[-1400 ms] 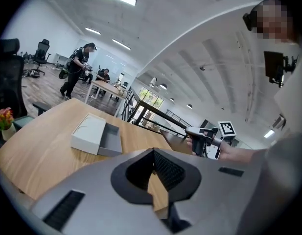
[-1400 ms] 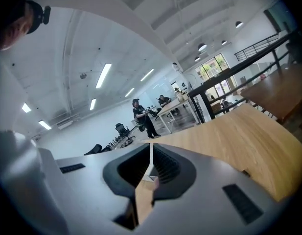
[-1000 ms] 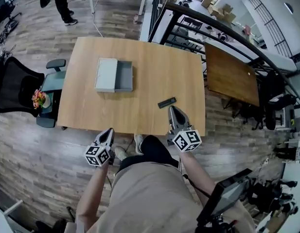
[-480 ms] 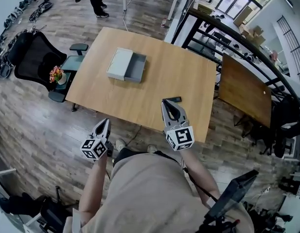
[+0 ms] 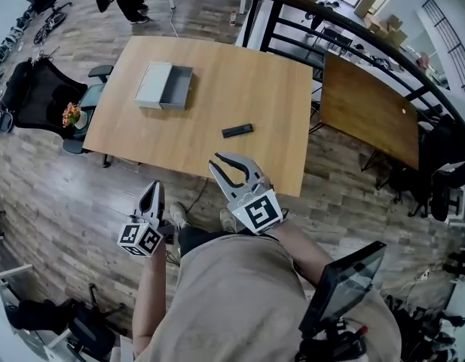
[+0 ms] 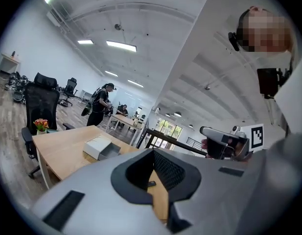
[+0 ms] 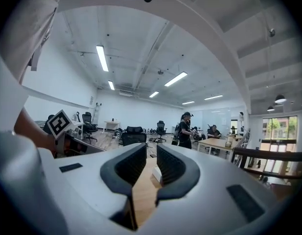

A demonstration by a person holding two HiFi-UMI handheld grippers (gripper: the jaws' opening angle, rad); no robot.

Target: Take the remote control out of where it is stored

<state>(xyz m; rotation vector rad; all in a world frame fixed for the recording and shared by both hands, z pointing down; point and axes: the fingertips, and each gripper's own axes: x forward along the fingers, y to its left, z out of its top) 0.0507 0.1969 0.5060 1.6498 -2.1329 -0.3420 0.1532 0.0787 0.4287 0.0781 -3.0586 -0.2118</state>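
Open office, plank floor [image 5: 51, 187]. Wooden tabletop [image 5: 217, 66] carrying open grey box [image 5: 164, 87]. Black remote [image 5: 237, 130] flat outside box, toward near edge. Left gripper [image 5: 152, 188] over floor, pressed together, empty. Right gripper [image 5: 232, 164] at near edge, slightly spread, just been opening, nothing between. Square markers on cubes.

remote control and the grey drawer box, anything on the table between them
Nothing. In the head view, the table between the remote control and the grey drawer box is bare wood.
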